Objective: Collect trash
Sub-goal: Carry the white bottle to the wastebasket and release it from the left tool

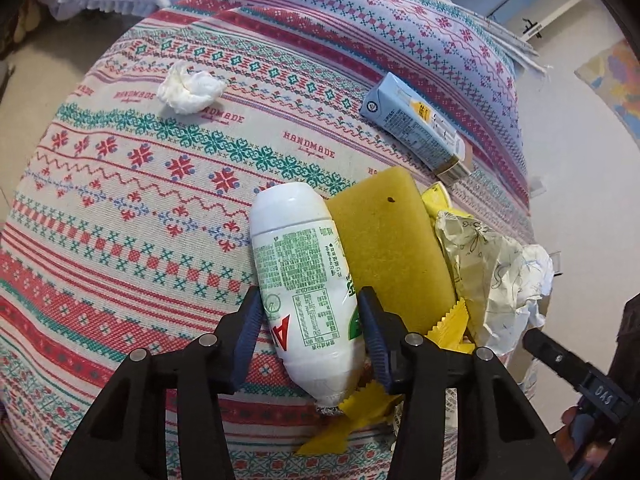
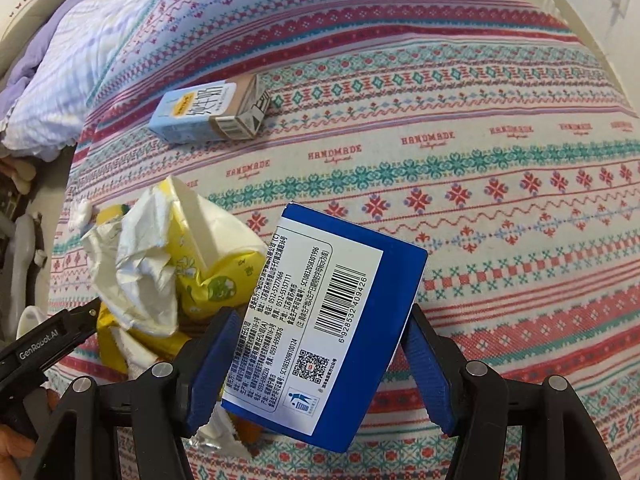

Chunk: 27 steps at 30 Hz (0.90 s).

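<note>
Left gripper (image 1: 310, 334): closed on bottle (image 1: 302, 268), blue pads (image 1: 249, 336) pressed against both sides of its lower body. Bottle white, green-printed label, red lettering near the neck; base pointed away from camera, foil-sealed neck toward it. Held over patterned bedcover (image 1: 120, 200).

Right gripper (image 2: 320, 364): closed on blue box (image 2: 340, 328), jaws moderately wide apart, pads (image 2: 210, 364) bearing on its two long edges. White label panel with barcode and QR code faced the camera. Box tilted, upper end leaning right.

Trash pile, left wrist view: yellow sponge (image 1: 390, 252) directly beside bottle on the right, touching or overlapped by it; cannot tell which. Crumpled paper (image 1: 492, 276) right of sponge. Yellow wrapper (image 1: 448, 328) with zigzag edge below sponge, partly under the right finger.

Same pile, right wrist view: paper (image 2: 132, 264) and yellow packaging (image 2: 216, 280) left of box, near bedcover (image 2: 480, 200) edge.

Carton: light blue, lying flat on bedcover, well apart from pile, beyond it (image 1: 416, 128) (image 2: 208, 114).

Tissue (image 1: 190, 86): white, crumpled, alone on bedcover, well left of carton.

Pillow (image 2: 80, 64): striped, at far left of bedcover.

Opposite gripper's black body visible at frame edge in each view.
</note>
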{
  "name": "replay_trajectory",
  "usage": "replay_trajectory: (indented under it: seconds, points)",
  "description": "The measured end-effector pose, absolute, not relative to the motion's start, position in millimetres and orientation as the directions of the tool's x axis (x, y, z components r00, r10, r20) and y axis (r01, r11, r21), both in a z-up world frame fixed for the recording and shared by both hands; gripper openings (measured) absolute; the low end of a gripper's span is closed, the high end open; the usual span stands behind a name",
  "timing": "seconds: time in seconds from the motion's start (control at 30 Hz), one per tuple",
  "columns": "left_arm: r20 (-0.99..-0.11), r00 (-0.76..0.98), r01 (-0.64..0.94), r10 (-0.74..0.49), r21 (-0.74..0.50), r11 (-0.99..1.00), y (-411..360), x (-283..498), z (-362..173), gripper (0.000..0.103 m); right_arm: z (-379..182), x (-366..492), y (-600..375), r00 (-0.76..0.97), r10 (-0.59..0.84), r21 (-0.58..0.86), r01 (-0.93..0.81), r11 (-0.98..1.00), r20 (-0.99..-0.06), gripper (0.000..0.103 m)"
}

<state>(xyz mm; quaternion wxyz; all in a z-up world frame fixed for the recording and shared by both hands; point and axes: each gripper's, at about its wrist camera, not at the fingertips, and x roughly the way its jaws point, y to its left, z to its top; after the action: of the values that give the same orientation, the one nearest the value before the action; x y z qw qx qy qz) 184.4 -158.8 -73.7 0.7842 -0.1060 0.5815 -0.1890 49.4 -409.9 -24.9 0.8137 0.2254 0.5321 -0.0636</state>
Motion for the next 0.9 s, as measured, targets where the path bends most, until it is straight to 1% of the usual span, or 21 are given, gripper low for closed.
replay_trajectory:
  seconds: [0.13,0.33,0.53,0.7,0.9]
  points:
    - [-0.887,0.261,0.177,-0.381,-0.344,0.922,-152.2,178.8,-67.7,0.049,-25.2,49.5,-410.2,0.425,0.141,0.303,0.343,0.889,-0.894,0.07]
    - [-0.89,0.264,0.169,-0.372,-0.337,0.926,-138.4,169.8,-59.3,0.048,-16.9,45.8,-411.9,0.442,0.139,0.311,0.345,0.886,-0.886,0.07]
    - [-0.881,0.277,0.178,-0.384,-0.345,0.921,-120.5,156.1,-45.9,0.048,6.6,38.7,-404.0,0.476,0.142,0.332,0.342,0.879,-0.868,0.07]
    - [-0.876,0.286,0.164,-0.388,-0.355,0.92,-92.4,146.7,-33.5,0.048,24.3,35.6,-382.0,0.499,0.145,0.334,0.314,0.889,-0.855,0.07]
    - [-0.868,0.318,0.14,-0.383,-0.356,0.924,-50.2,141.4,-20.0,0.048,32.4,39.1,-353.9,0.501,0.141,0.318,0.286,0.904,-0.854,0.07]
